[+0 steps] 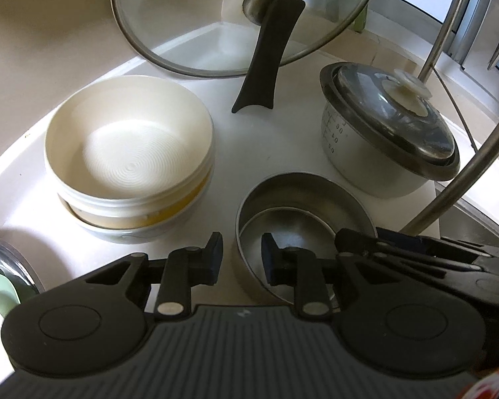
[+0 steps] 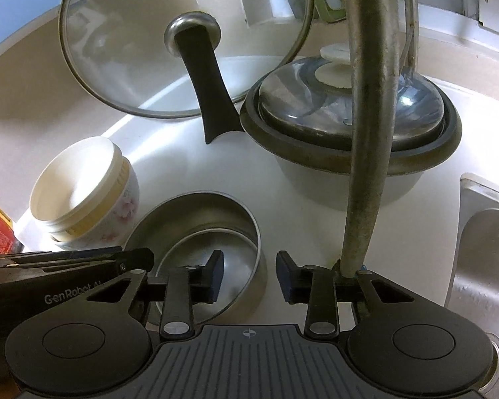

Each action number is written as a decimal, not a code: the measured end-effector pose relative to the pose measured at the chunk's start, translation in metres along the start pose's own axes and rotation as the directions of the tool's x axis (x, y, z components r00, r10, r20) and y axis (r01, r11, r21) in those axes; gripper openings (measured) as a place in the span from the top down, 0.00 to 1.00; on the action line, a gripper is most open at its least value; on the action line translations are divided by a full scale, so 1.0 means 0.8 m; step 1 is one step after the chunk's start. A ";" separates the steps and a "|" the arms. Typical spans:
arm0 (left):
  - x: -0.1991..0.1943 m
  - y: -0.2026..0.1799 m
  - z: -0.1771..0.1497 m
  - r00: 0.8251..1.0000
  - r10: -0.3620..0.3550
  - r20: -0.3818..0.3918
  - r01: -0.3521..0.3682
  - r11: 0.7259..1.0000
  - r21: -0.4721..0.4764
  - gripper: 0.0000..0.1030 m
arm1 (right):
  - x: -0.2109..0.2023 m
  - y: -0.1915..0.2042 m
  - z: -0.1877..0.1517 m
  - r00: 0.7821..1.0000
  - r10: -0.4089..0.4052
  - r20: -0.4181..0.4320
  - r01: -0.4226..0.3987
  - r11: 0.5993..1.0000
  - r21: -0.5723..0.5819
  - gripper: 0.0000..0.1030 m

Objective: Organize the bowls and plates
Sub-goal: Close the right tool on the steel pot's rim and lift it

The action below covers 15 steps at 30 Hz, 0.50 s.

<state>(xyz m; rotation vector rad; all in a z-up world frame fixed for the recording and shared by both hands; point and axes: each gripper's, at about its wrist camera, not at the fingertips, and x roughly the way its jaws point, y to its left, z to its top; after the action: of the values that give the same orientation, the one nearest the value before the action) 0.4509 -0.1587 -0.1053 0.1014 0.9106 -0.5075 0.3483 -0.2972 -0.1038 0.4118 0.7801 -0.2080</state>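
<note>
Two steel bowls, nested, stand on the white counter [image 1: 246,139]: an outer one [image 1: 299,188] [image 2: 196,209] and a smaller one inside it [image 1: 302,232] [image 2: 189,249]. My left gripper [image 1: 242,257] straddles the outer bowl's left rim, one finger outside and one inside. Counter shows between pad and wall, so it is open. My right gripper [image 2: 249,276] straddles the right rim the same way, with gaps beside both pads. A stack of cream bowls [image 1: 129,153] [image 2: 80,193] stands left of the steel bowls, with a floral bowl at its bottom.
A glass lid [image 1: 216,23] [image 2: 143,50] with a black handle leans on the back wall. A lidded white pot [image 1: 382,133] [image 2: 346,139] stands at the right. A metal tap pipe [image 2: 369,133] rises beside my right gripper, and a steel sink [image 2: 482,249] lies further right.
</note>
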 end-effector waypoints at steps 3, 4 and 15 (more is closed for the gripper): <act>0.004 -0.001 0.000 1.000 0.004 -0.006 -0.004 1.000 0.000 0.82 | 0.001 0.001 0.000 1.000 -0.002 -0.001 0.002 1.000 -0.002 0.69; 0.005 -0.001 0.000 1.000 0.003 -0.007 -0.003 1.000 0.001 0.84 | 0.002 0.001 0.000 1.000 -0.001 -0.002 0.001 1.000 -0.003 0.71; 0.007 -0.004 -0.001 1.000 0.001 -0.005 -0.001 1.000 0.013 0.92 | 0.005 0.004 0.000 1.000 -0.010 -0.001 0.010 1.000 -0.028 0.84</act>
<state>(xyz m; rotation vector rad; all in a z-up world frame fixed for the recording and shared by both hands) 0.4518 -0.1638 -0.1095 0.1154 0.9122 -0.5126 0.3522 -0.2946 -0.1056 0.3814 0.7853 -0.2060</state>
